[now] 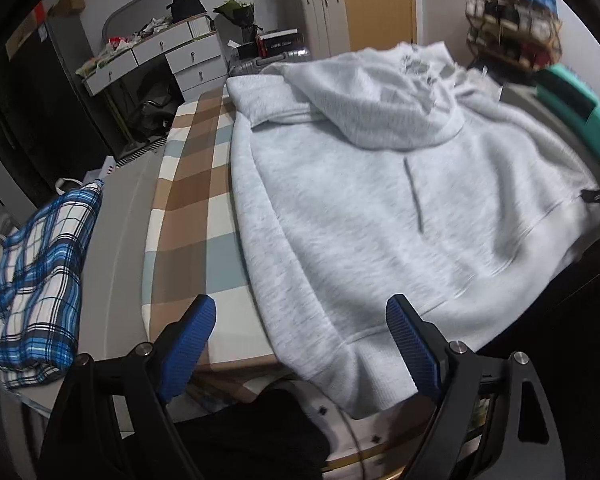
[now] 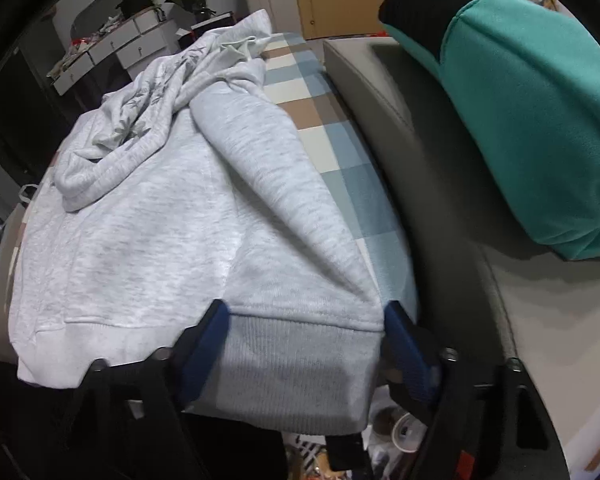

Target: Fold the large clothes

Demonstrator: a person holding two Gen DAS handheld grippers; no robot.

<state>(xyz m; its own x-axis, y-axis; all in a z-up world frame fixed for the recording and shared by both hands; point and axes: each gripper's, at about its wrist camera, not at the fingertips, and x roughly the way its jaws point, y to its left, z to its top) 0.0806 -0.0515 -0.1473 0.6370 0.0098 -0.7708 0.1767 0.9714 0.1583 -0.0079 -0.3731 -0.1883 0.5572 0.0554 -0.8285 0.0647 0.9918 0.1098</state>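
Nearest you, your right tool (image 2: 306, 330) straddles the ribbed hem corner of the grey hoodie (image 2: 172, 232) at 6 o'clock in its own view; the jaws are spread and I can't see the pads actually biting the cloth, so I'd call it lined up, not gripping. Looks like you're going for the hem so you can lift that end and fold it toward the hood. Your left tool (image 1: 300, 332) is wide open with nothing in it, hanging over the opposite hem corner where the hoodie droops off the edge, probably so both corners come up together. The hoodie lies flat on the checked bed cover (image 1: 192, 200), back side up I think, pale heather grey fleece, one sleeve folded in across the body, the hood (image 1: 380, 96) flopped down at 12 o'clock showing a printed lining. Further off, a folded blue plaid cloth (image 1: 40, 280) sits at 9 o'clock and a teal cushion (image 2: 520, 120) at 2 o'clock in the right view, both clear of the fold.
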